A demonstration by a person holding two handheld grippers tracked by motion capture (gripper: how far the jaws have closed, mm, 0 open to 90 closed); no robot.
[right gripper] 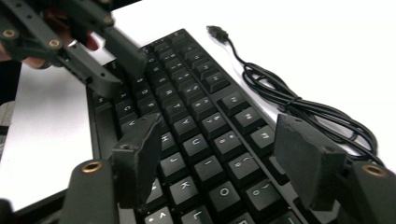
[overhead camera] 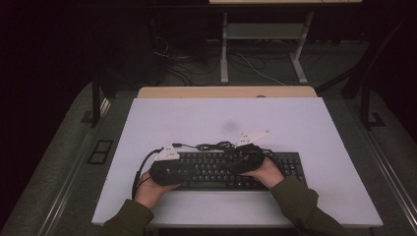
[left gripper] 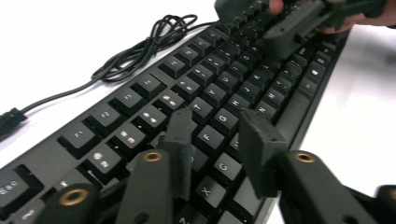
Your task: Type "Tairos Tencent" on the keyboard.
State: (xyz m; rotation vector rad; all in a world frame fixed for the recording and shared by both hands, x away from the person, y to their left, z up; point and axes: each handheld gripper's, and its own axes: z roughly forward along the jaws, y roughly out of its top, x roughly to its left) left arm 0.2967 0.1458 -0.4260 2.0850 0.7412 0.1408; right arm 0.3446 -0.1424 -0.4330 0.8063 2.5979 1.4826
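Left forearm: enters from bottom left, olive sleeve, bare hand [overhead camera: 150, 189] wrapped round gripper body.
Left gripper [left gripper: 219, 133]: angled low, pointing toward other gripper; jaws parted by narrow gap, nothing clamped.
Right forearm: enters from bottom right, olive sleeve, hand [overhead camera: 269, 173] gripping tool from behind.
Right gripper [right gripper: 229, 149]: angled low, pointing toward left one; jaws spread wide, nothing between pads.
Both grippers: near each other, tips apart.

White letters such as T, G, C, X, J, K, L mark the keyboard [left gripper: 210, 93] keys.
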